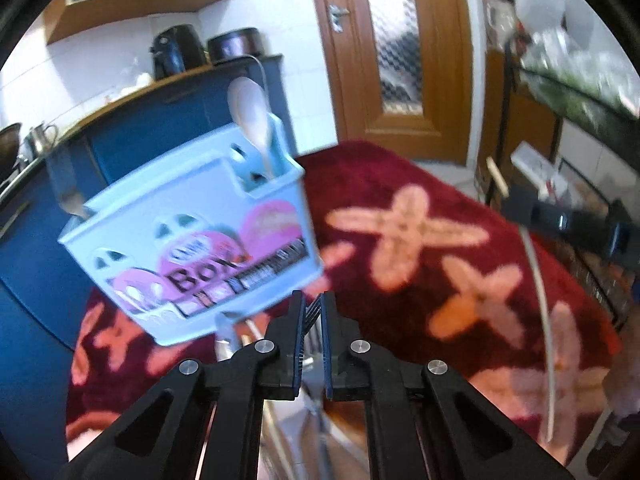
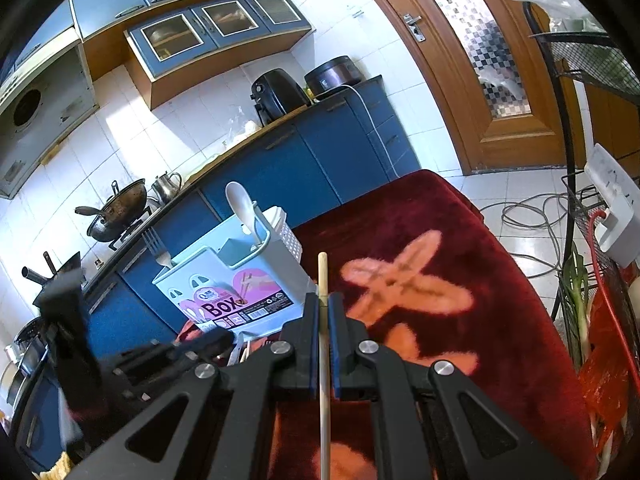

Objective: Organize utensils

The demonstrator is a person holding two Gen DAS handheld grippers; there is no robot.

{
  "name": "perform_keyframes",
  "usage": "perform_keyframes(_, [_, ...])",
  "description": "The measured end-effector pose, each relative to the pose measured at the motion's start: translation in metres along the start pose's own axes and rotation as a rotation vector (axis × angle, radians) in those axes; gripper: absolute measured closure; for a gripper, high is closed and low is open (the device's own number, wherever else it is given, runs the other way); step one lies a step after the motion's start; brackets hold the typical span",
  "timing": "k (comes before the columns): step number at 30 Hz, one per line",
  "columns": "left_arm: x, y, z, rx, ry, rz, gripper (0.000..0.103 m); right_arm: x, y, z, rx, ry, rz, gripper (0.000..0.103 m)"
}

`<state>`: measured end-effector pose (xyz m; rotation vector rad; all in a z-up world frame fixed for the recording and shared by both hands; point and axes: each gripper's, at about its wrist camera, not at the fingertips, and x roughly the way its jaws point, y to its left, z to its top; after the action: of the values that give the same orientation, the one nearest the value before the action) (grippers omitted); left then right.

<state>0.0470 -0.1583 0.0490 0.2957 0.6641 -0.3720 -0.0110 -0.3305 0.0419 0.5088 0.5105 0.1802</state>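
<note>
blue kitchen cabinets and white wall tiles stand behind a dark red plush cloth with pink cross-shaped flowers. at about ten o'clock from the right gripper, a pale blue plastic utensil box with a pink "box" label sits on the cloth, holding a white plastic spoon upright and a metal fork at its left end. the right gripper pinches a thin wooden chopstick pointing toward twelve o'clock. the left gripper is pressed onto the tines of a second metal fork, the box at its eleven o'clock.
</note>
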Motion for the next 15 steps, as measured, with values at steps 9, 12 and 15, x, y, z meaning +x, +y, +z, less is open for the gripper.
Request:
perform_keyframes(9, [-0.047,0.057,0.018,-0.123,-0.134,0.081,0.101,0.004,0.017,0.001,-0.031,0.006,0.011,0.097])
perform_keyframes(12, [-0.055,0.074,0.02,-0.146,-0.153,0.123,0.101,0.006,0.022,0.001,-0.041,0.009,0.015,0.097])
perform_keyframes(15, [-0.059,0.093,0.021,-0.177,-0.165,0.155,0.101,0.008,0.028,0.001,-0.053,0.011,0.018,0.097])
